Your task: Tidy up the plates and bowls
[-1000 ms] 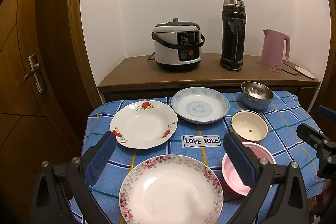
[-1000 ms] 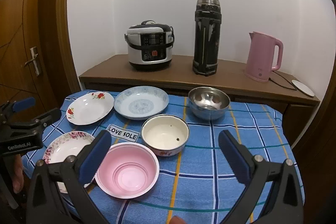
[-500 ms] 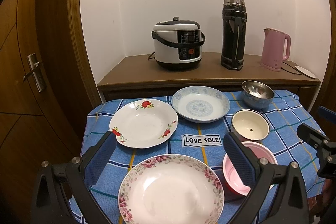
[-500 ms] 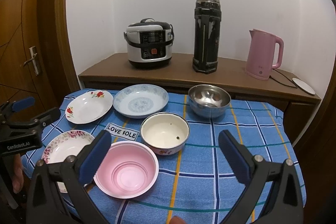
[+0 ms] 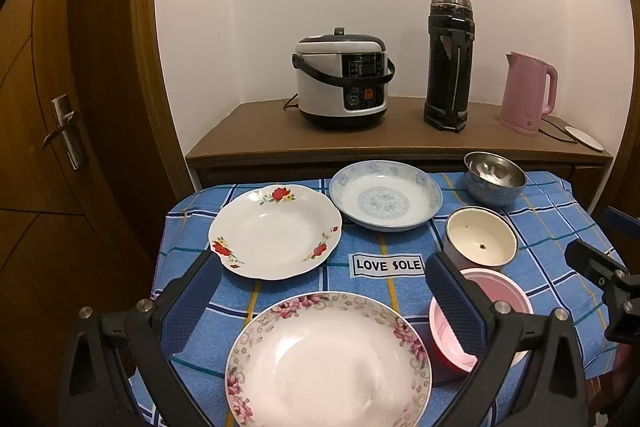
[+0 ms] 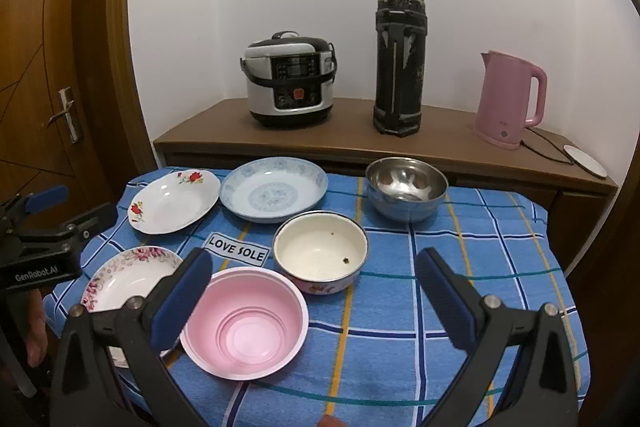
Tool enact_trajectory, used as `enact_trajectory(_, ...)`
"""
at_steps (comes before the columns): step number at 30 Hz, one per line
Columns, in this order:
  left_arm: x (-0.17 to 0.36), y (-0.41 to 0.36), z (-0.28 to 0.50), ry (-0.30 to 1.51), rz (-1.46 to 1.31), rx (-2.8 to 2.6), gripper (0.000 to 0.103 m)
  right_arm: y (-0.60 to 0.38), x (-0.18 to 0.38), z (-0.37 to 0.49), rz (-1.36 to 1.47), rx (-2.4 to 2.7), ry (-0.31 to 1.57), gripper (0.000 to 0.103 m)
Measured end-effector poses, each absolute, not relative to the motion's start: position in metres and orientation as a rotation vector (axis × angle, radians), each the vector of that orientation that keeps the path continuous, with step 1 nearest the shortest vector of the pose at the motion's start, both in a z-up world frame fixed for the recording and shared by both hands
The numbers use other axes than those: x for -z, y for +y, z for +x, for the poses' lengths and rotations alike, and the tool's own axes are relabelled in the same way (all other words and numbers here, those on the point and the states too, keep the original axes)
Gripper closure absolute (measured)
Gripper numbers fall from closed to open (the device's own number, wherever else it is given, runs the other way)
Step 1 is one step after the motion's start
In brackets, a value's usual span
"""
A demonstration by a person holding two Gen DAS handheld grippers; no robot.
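Nothing stacked yet.
We hold both jaws wide, empty; three plates at nine o'clock, three bowls at three await sorting.

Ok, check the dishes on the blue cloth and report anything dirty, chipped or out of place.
One thing stands out: the cream enamel bowl has a small dark speck on its inner floor and another on its inner wall. I cannot tell whether they are chips or dirt. Otherwise every plate and bowl sits upright and separate on the tablecloth, with nothing spilled.

The bench, under a blue checked cloth, carries three plates left and three bowls right.
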State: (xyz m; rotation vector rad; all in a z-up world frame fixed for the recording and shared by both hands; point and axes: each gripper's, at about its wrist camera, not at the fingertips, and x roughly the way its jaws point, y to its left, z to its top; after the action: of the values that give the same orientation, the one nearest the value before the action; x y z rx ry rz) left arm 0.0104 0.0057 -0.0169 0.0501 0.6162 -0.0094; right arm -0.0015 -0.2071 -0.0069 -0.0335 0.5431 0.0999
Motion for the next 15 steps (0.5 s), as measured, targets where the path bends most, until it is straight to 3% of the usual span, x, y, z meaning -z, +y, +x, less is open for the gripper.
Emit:
enact_trajectory(10, 0.023, 0.012, 0.018, 0.587, 0.027, 0.004, 0.000, -0.204, 0.015, 0.008, -0.034, -0.114, 0.566, 0.002)
enact_trajectory(15, 0.027, 0.022, 0.018, 0.591, 0.014, -0.003, 0.000, -0.200, 0.018, 0.015, -0.034, -0.134, 0.580, 0.008)
